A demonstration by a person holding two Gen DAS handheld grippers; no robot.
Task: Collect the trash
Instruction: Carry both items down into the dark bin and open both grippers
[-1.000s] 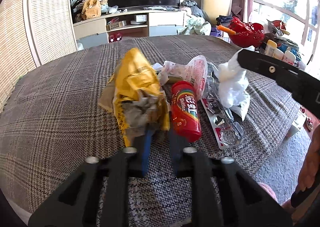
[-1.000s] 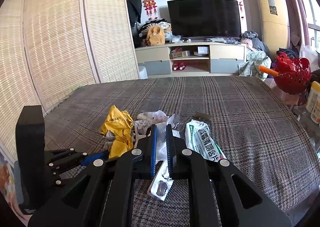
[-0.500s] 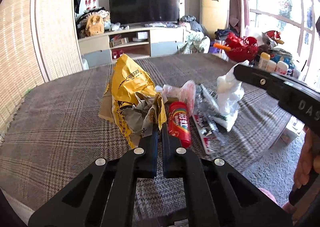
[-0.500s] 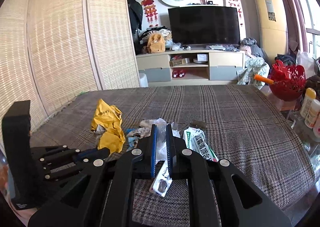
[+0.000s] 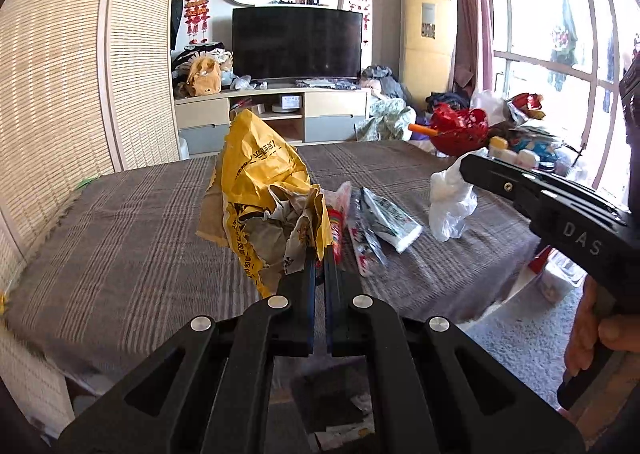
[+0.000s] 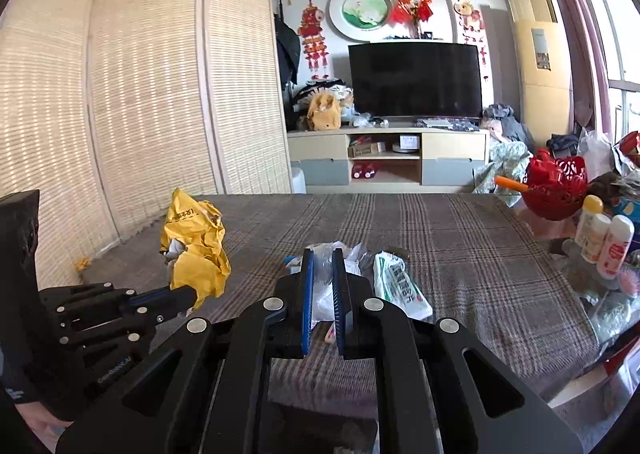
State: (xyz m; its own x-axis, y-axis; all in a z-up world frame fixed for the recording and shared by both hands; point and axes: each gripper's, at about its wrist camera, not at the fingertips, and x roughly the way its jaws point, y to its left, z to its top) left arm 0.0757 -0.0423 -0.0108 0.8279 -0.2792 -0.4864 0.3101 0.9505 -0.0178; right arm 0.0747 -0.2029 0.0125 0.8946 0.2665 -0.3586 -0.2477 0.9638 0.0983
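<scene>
Left gripper [image 5: 320, 260] jaws pinch the yellow wrapper [image 5: 264, 190], lifted above the tabletop [image 5: 120, 230]; right gripper [image 6: 321, 266] jaws grip the white bag [image 5: 450, 206]; carry both gently to avoid tearing

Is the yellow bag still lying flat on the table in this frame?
No, the left gripper is shut on the yellow bag, which hangs lifted above the plaid table.
</scene>
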